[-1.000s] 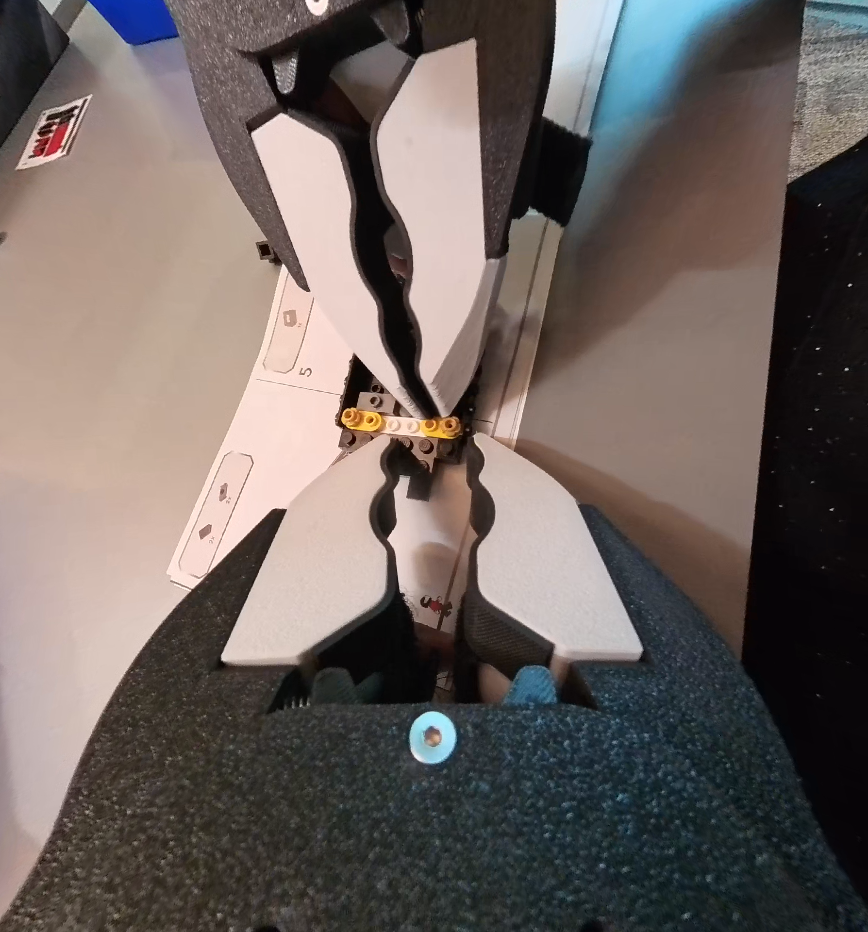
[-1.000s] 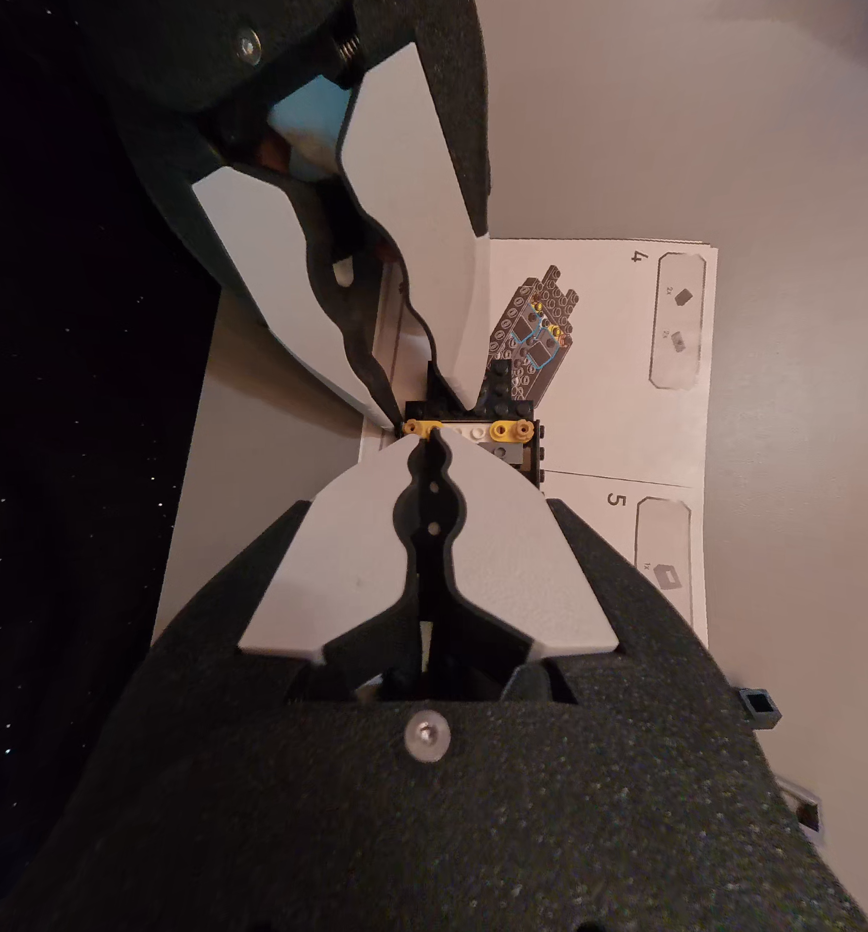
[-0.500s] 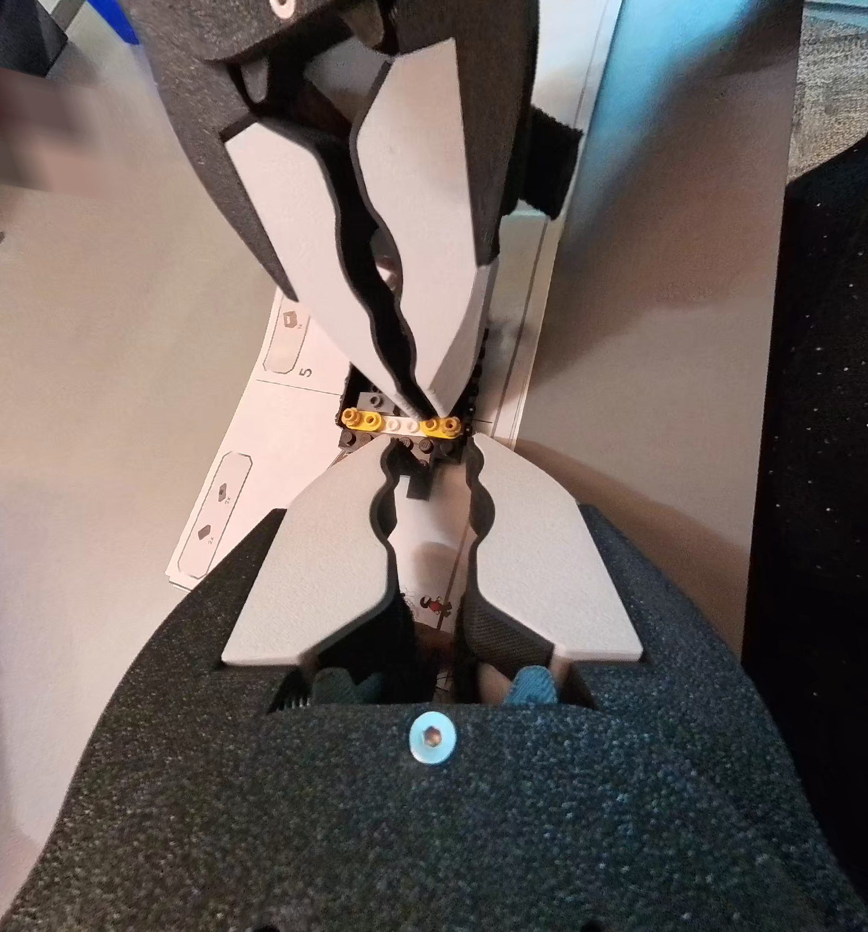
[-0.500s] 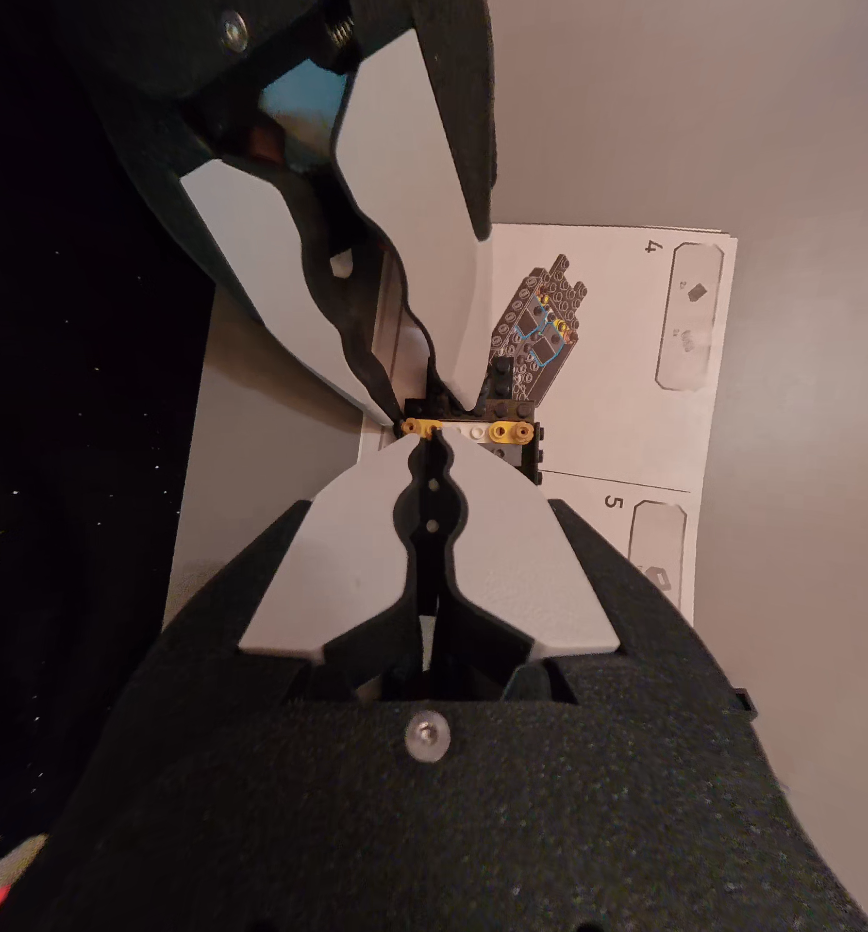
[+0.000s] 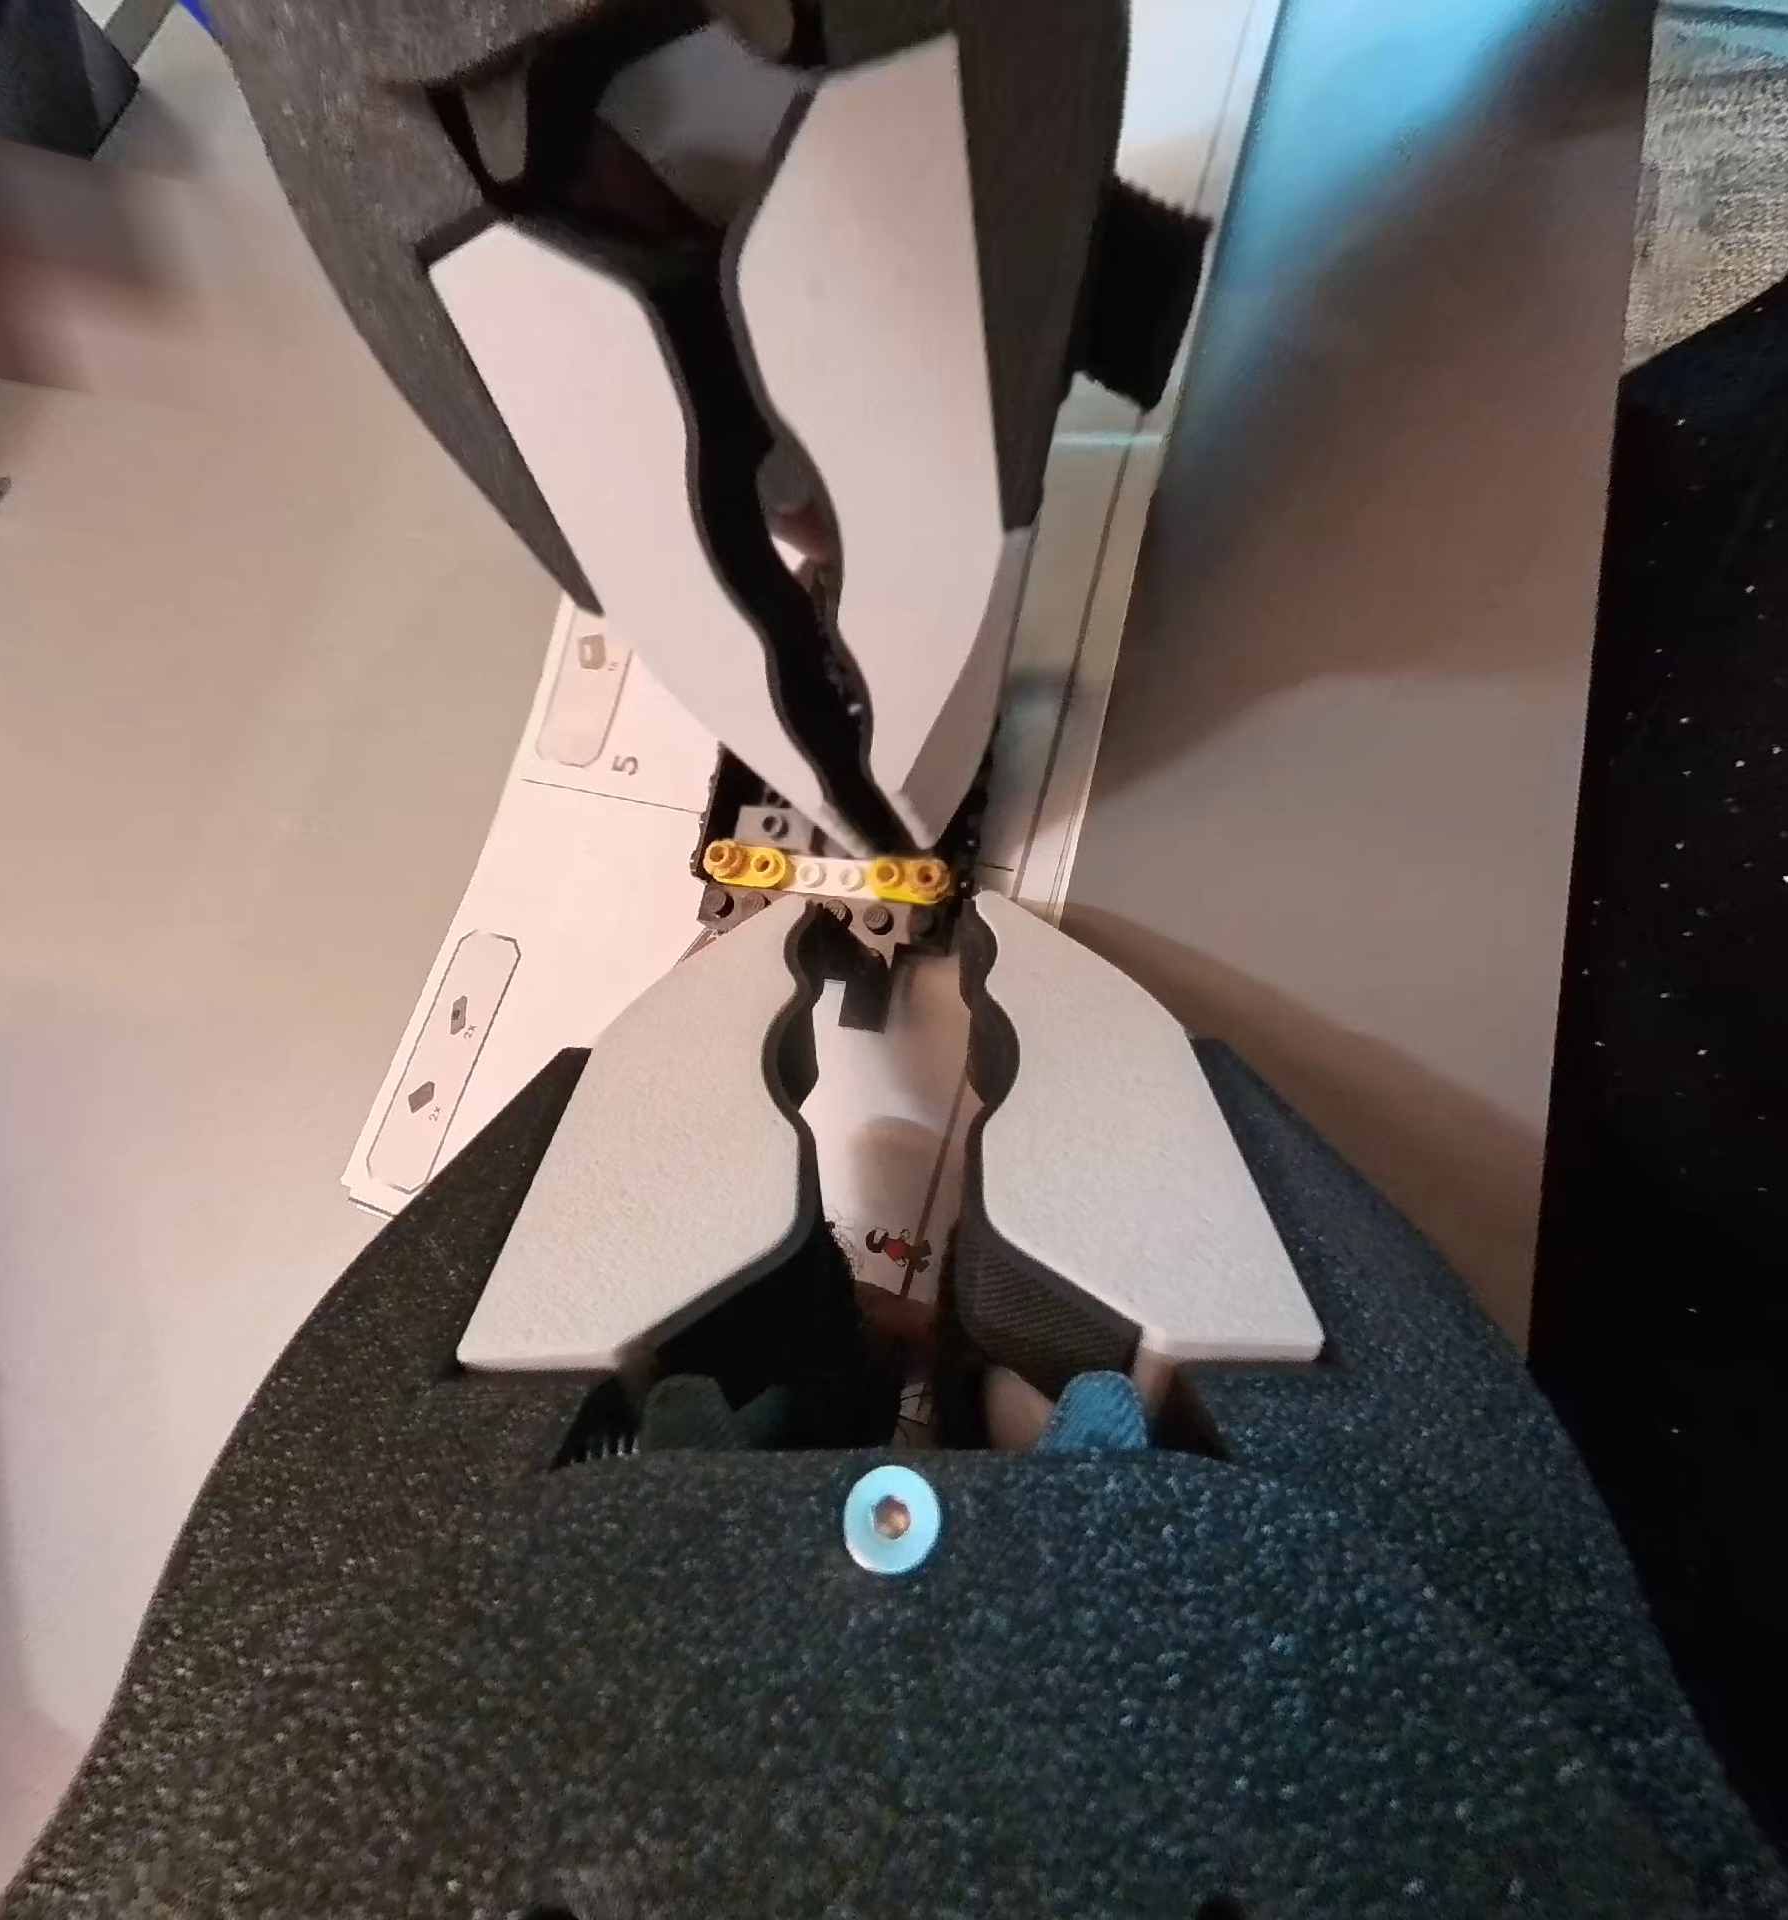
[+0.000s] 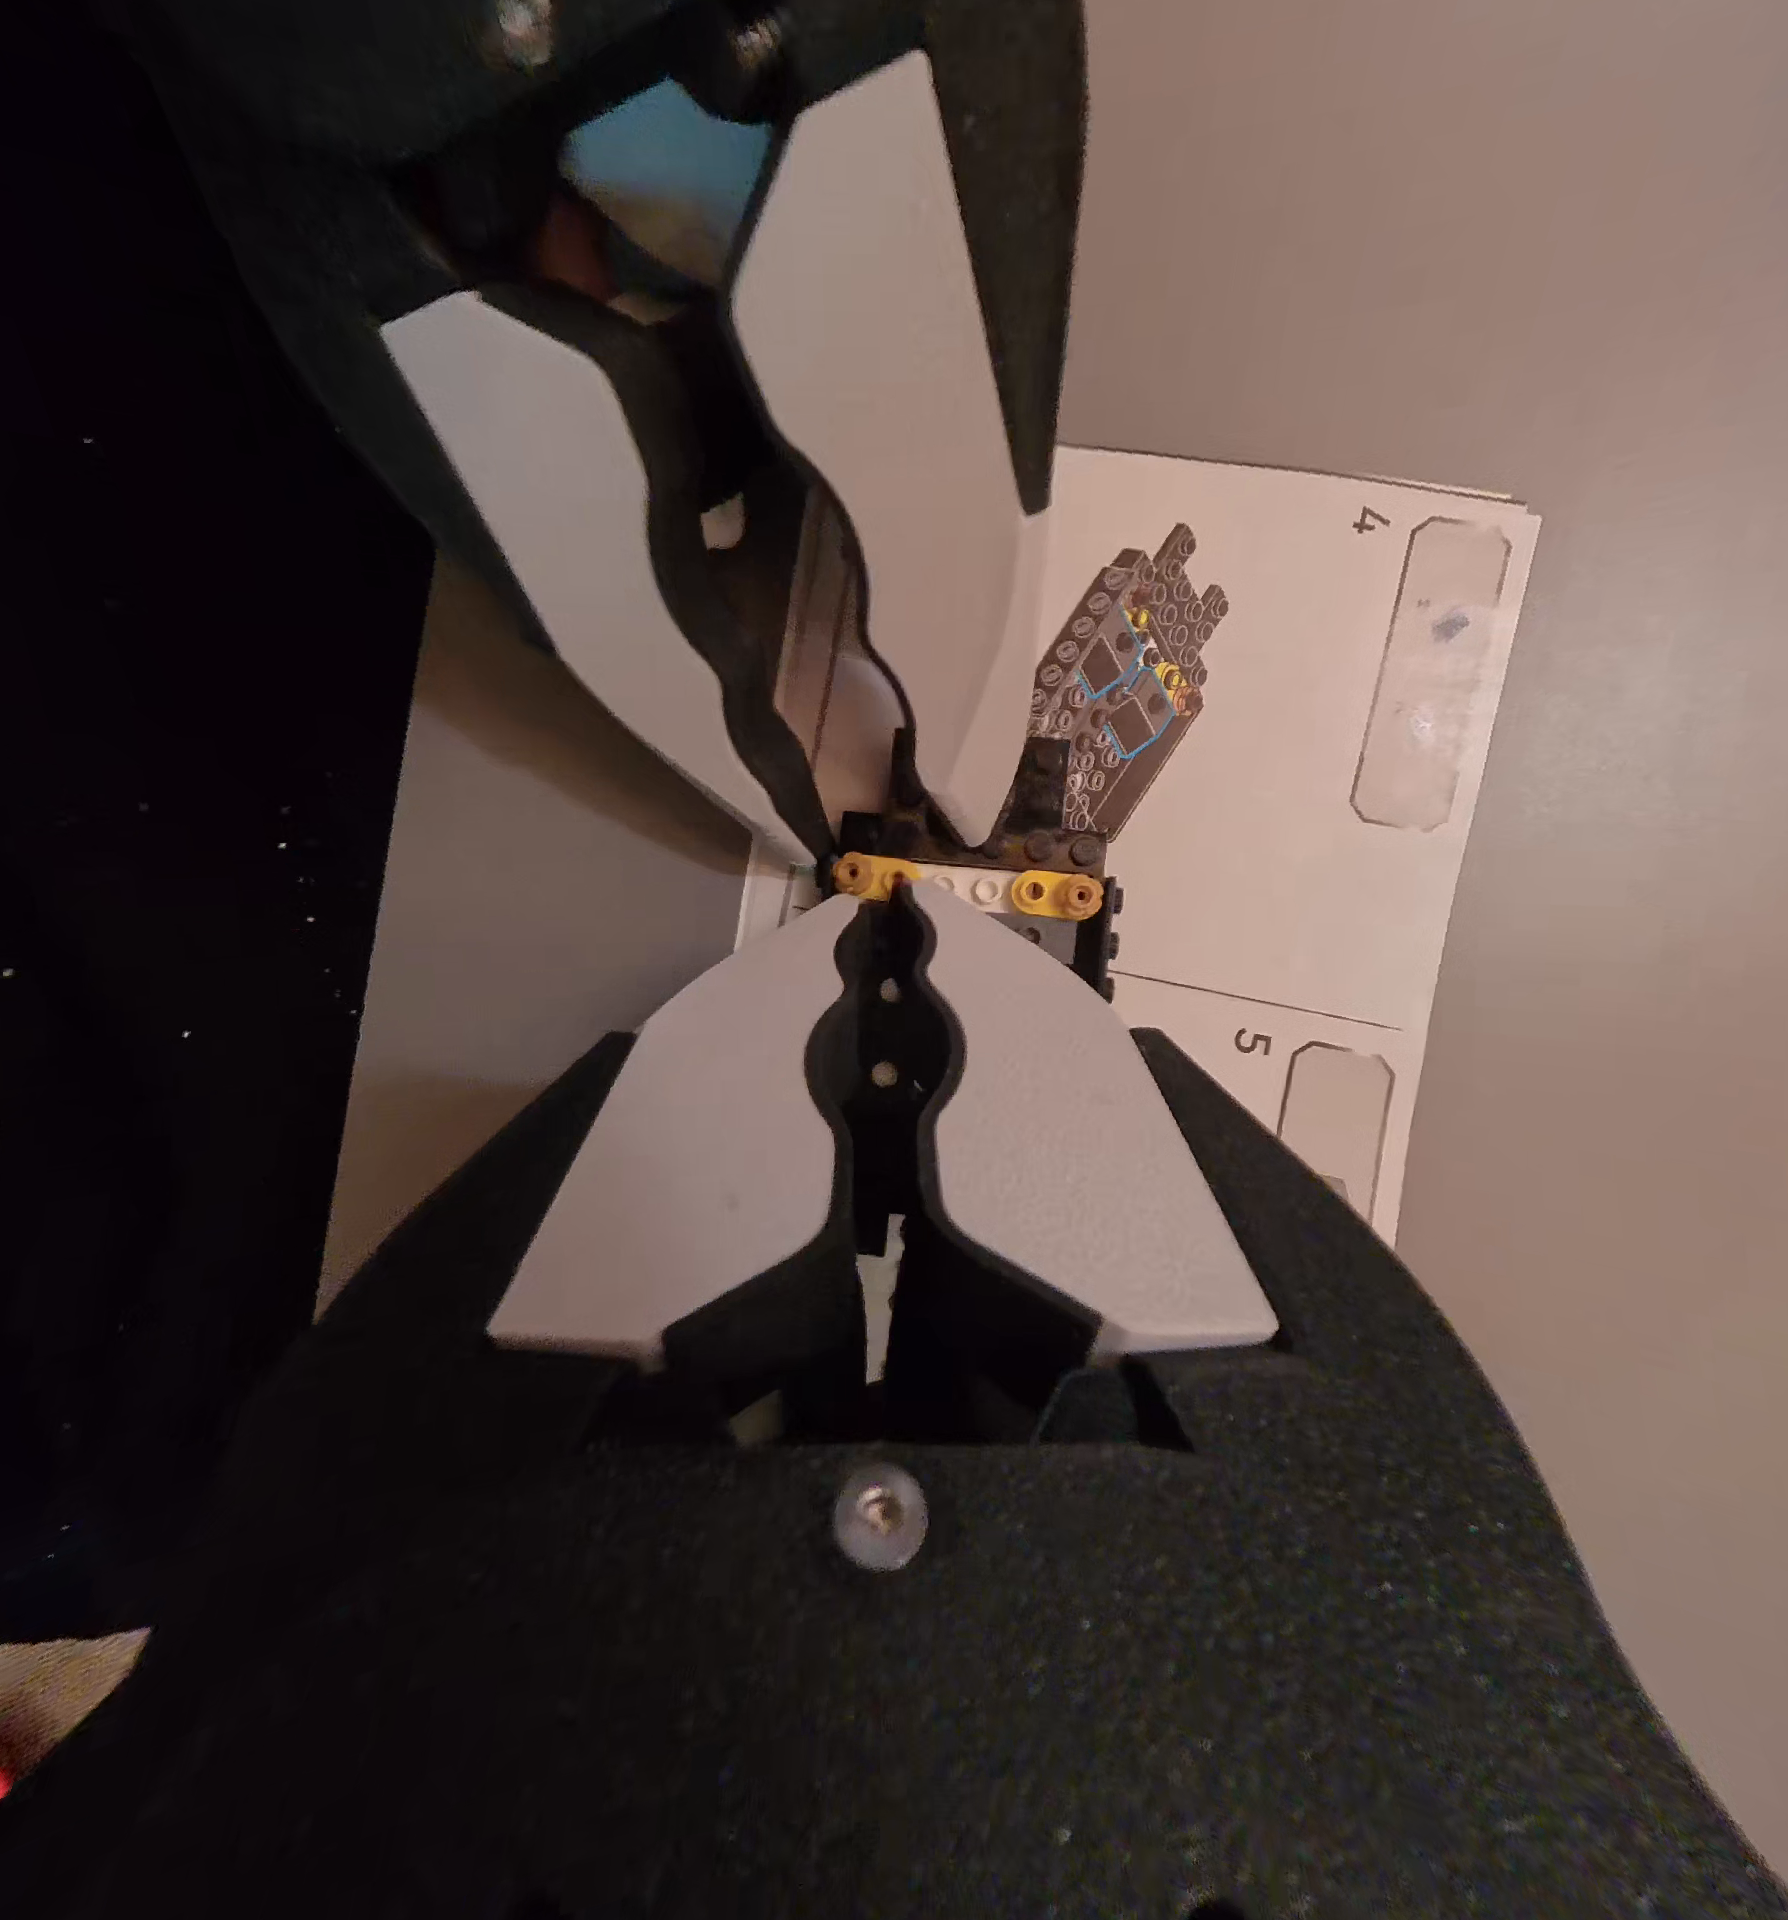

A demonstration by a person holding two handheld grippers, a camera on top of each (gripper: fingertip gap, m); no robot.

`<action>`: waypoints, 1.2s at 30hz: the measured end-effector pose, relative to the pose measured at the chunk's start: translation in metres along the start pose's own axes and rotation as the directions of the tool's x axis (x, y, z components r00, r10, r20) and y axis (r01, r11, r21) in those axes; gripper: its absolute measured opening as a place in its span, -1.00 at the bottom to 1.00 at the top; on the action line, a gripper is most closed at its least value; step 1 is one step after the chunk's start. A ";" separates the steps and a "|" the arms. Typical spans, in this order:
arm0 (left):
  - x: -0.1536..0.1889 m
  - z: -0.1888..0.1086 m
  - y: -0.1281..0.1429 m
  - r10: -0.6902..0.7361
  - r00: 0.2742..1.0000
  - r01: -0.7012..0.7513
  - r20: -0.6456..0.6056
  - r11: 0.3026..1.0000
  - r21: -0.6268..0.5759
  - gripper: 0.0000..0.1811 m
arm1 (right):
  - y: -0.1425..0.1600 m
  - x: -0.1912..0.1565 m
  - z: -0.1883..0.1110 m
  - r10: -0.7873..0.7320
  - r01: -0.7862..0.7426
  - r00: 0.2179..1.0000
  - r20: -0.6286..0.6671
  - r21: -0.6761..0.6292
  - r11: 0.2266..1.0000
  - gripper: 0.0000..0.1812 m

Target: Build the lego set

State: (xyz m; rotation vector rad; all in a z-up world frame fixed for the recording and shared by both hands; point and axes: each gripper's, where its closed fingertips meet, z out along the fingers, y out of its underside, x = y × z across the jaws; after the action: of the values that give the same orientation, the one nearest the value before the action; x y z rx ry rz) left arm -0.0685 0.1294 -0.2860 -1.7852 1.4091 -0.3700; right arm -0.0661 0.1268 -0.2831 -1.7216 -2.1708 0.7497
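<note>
The left gripper (image 5: pixel 882 914) is clamping a small black lego assembly with a yellow-and-white studded strip (image 5: pixel 828 873) over a white instruction sheet (image 6: pixel 1274 831) at the grey table (image 5: pixel 194 727) edge, while the closed right gripper (image 6: pixel 895 899) is pressing on a yellow end.

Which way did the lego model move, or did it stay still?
No. In the left wrist view the lego model keeps its place against the instruction sheet.

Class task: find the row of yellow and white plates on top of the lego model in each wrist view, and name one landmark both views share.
Left wrist view: yellow and white row, centre, above this gripper's fingertips.
Right wrist view: same row, centre, partly hidden.
Shared landmark: instruction sheet.
</note>
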 end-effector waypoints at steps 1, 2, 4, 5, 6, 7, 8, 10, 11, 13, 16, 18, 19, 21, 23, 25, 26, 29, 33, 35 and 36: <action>0.000 0.000 0.000 0.001 1.000 -0.001 0.001 1.000 0.000 -0.73 | -0.002 -0.001 -0.004 0.001 -0.001 1.000 0.004 0.034 0.999 -0.97; 0.000 0.000 0.000 0.002 1.000 -0.002 0.002 1.000 0.000 -0.73 | -0.005 -0.001 -0.009 0.018 -0.019 1.000 0.006 0.074 0.997 -0.97; 0.000 0.000 0.000 0.002 1.000 -0.002 0.002 1.000 0.000 -0.73 | -0.003 0.007 -0.017 0.070 -0.066 0.997 -0.026 0.111 0.992 -0.97; 0.000 0.000 0.000 0.002 1.000 -0.002 0.002 1.000 0.000 -0.73 | 0.002 0.012 -0.018 0.089 -0.084 0.995 -0.049 0.111 0.990 -0.97; 0.000 0.000 0.000 0.002 1.000 -0.002 0.003 1.000 0.000 -0.73 | 0.005 0.013 -0.019 0.102 -0.095 0.994 -0.051 0.112 0.989 -0.97; 0.000 0.000 0.000 0.003 1.000 -0.003 0.003 1.000 0.000 -0.73 | 0.007 0.013 -0.018 0.110 -0.104 0.993 -0.045 0.115 0.988 -0.96; 0.000 0.000 0.000 0.003 1.000 -0.003 0.004 1.000 0.000 -0.73 | 0.008 0.014 -0.017 0.118 -0.111 0.992 -0.051 0.121 0.986 -0.95; 0.000 0.000 0.000 0.002 1.000 -0.002 0.004 1.000 0.001 -0.72 | 0.009 0.018 -0.016 0.134 -0.124 0.988 -0.074 0.127 0.984 -0.92; 0.000 0.000 0.000 0.002 1.000 -0.002 0.004 1.000 0.001 -0.72 | 0.009 0.021 -0.016 0.143 -0.131 0.986 -0.086 0.135 0.982 -0.91; -0.001 0.000 0.000 -0.004 1.000 0.004 0.009 1.000 0.001 -0.70 | 0.003 0.026 -0.017 0.149 -0.130 0.984 -0.100 0.179 0.975 -0.91; -0.002 0.000 0.000 -0.012 1.000 0.012 0.014 1.000 0.001 -0.67 | -0.004 0.032 -0.016 0.144 -0.114 0.982 -0.123 0.220 0.969 -0.95; -0.003 0.000 0.000 -0.015 1.000 0.015 0.019 1.000 0.001 -0.65 | -0.003 0.034 -0.011 0.135 -0.110 0.984 -0.118 0.198 0.974 -0.96; -0.003 0.000 0.000 -0.015 1.000 0.015 0.019 1.000 0.000 -0.65 | -0.002 0.034 -0.008 0.130 -0.107 0.985 -0.117 0.183 0.977 -0.96; -0.003 0.000 0.000 -0.016 1.000 0.016 0.017 1.000 0.000 -0.65 | -0.001 0.033 -0.005 0.121 -0.101 0.987 -0.109 0.173 0.980 -0.97; -0.003 0.000 0.000 -0.017 1.000 0.017 0.012 1.000 0.000 -0.66 | -0.002 0.033 -0.005 0.123 -0.105 0.987 -0.102 0.171 0.980 -0.97; -0.002 0.000 0.000 -0.016 1.000 0.016 0.009 1.000 0.000 -0.66 | -0.001 0.033 -0.005 0.122 -0.105 0.988 -0.096 0.167 0.980 -0.97; -0.002 0.000 0.000 -0.015 1.000 0.015 0.009 1.000 0.000 -0.67 | -0.001 0.033 -0.005 0.123 -0.106 0.988 -0.093 0.165 0.980 -0.98; -0.002 0.000 0.000 -0.011 1.000 0.012 0.008 1.000 0.000 -0.68 | -0.001 0.033 -0.005 0.118 -0.103 0.989 -0.085 0.163 0.981 -0.98; -0.002 0.000 0.000 -0.007 1.000 0.007 0.013 1.000 0.000 -0.68 | 0.001 0.036 -0.017 0.113 -0.092 0.986 -0.120 0.170 0.981 -0.97; -0.002 0.000 0.000 -0.008 1.000 0.008 0.011 1.000 0.000 -0.69 | 0.000 0.032 -0.021 0.117 -0.096 0.987 -0.106 0.188 0.977 -0.97; -0.002 0.000 0.000 -0.009 1.000 0.009 0.011 1.000 0.000 -0.69 | 0.001 0.030 -0.019 0.114 -0.095 0.988 -0.104 0.177 0.980 -0.97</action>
State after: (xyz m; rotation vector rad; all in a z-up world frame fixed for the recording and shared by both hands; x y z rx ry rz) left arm -0.0692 0.1309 -0.2858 -1.7919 1.3944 -0.3644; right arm -0.0629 0.1597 -0.2710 -1.7554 -1.8946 0.8174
